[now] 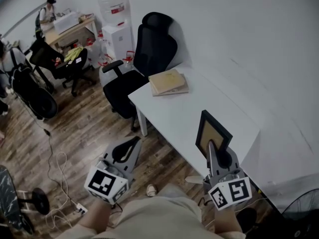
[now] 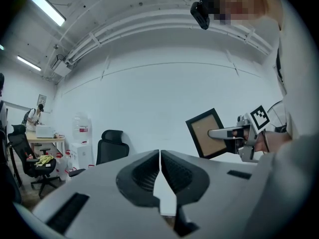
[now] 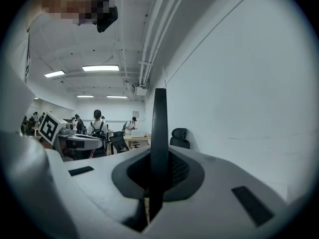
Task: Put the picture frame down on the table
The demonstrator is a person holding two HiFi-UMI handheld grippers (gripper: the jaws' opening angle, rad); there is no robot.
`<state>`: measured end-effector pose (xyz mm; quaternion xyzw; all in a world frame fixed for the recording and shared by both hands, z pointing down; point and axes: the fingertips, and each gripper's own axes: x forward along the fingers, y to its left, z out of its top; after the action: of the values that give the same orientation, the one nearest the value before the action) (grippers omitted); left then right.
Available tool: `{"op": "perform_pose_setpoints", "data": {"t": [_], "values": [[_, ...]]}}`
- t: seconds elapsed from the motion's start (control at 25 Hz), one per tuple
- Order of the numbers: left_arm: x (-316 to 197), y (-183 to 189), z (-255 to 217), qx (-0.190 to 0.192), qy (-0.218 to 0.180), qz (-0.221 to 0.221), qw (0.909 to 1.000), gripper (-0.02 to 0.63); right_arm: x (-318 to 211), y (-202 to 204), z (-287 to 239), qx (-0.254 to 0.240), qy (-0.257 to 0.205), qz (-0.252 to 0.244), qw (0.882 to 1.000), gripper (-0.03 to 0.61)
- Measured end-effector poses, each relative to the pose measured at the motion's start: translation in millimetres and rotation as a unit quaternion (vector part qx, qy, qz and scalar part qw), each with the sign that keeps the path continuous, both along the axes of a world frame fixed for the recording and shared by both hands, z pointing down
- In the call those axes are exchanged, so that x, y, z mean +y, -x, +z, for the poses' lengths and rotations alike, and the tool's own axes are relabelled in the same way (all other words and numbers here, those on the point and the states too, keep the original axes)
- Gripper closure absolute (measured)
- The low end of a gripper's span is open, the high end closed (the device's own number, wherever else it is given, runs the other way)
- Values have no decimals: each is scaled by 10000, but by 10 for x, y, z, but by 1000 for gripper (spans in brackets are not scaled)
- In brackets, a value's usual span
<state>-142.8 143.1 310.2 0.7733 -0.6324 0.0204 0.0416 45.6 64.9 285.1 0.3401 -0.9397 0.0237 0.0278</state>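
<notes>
A black picture frame [image 1: 213, 135] with a brown backing is held upright above the near edge of the white table [image 1: 179, 116]. My right gripper [image 1: 215, 150] is shut on the frame's lower edge. The right gripper view shows the frame [image 3: 159, 143] edge-on as a thin dark bar between the jaws. In the left gripper view the frame [image 2: 208, 133] hangs at right, tilted, in the right gripper [image 2: 227, 133]. My left gripper [image 1: 128, 149] hovers over the wooden floor left of the table, shut, its jaws meeting with nothing between them [image 2: 160, 164].
Two tan books [image 1: 168, 82] lie stacked on the table's far corner. A black office chair [image 1: 139, 66] stands beside that end. A water dispenser [image 1: 115, 26], another chair [image 1: 60, 63] and a desk with people are farther left. Cables [image 1: 57, 178] trail on the floor.
</notes>
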Motion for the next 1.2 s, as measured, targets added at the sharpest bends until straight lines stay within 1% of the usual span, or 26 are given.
{"op": "perform_pose_setpoints", "data": {"t": [0.24,0.44,0.64,1.0,1.2], "values": [[-178,98,146,184,192,34,9996,584,-286,72,59,39,76,115,9999,548],[-369,193,177,139,223,25,9997,584,-521,149,170,-60,240,228,9994,548],[-640,349,224,122,287,-23,9995,584,-819,283,263,-95,349,221,9991,548],[-1326,453,341,85,487,54,9988,584,-1492,423,504,-118,693,243,9972,548],[-1958,543,383,3,578,203,9981,584,-2076,562,738,-119,1030,316,9941,548]]}}
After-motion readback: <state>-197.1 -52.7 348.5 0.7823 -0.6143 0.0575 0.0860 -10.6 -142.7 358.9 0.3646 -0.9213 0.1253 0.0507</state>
